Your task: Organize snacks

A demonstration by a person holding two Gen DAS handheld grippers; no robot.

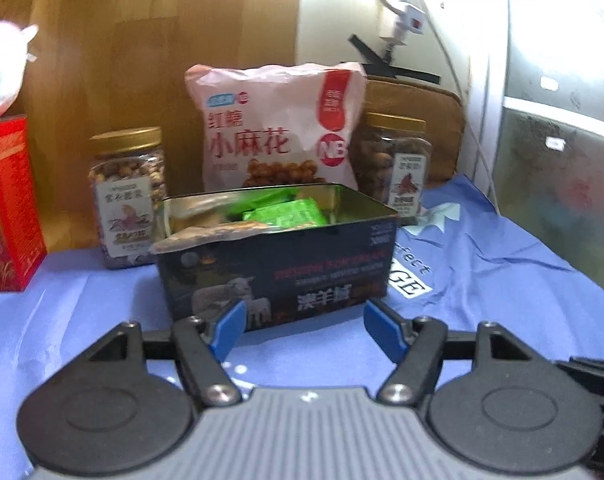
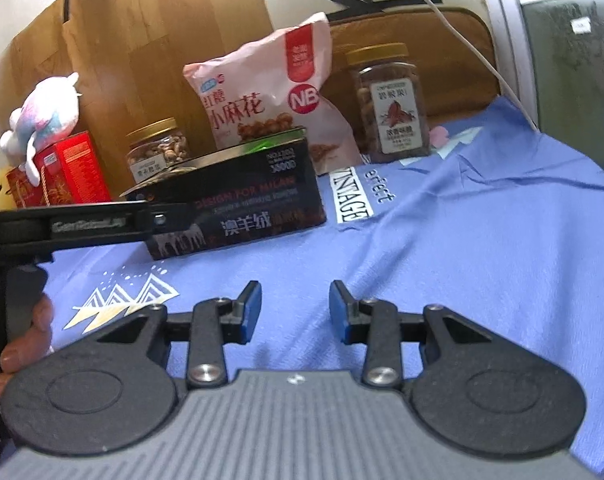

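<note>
A black open tin (image 1: 277,272) (image 2: 237,196) sits on the blue cloth, holding green packets (image 1: 285,212) and tan ones. Behind it leans a pink snack bag (image 1: 277,128) (image 2: 269,92), with a gold-lidded nut jar on its left (image 1: 127,196) (image 2: 157,148) and another on its right (image 1: 398,160) (image 2: 390,104). My left gripper (image 1: 304,326) hovers just in front of the tin's near wall, jaws open, nothing between its blue pads. My right gripper (image 2: 295,312) is open over bare cloth, to the right of the tin and nearer than it.
A red box (image 1: 9,204) (image 2: 69,172) stands at the left with a plush toy (image 2: 45,120) on top. A wooden board and a brown cushion (image 2: 454,52) back the scene. A white cable (image 2: 474,48) crosses at right. A hand (image 2: 25,344) holds the left gripper's handle.
</note>
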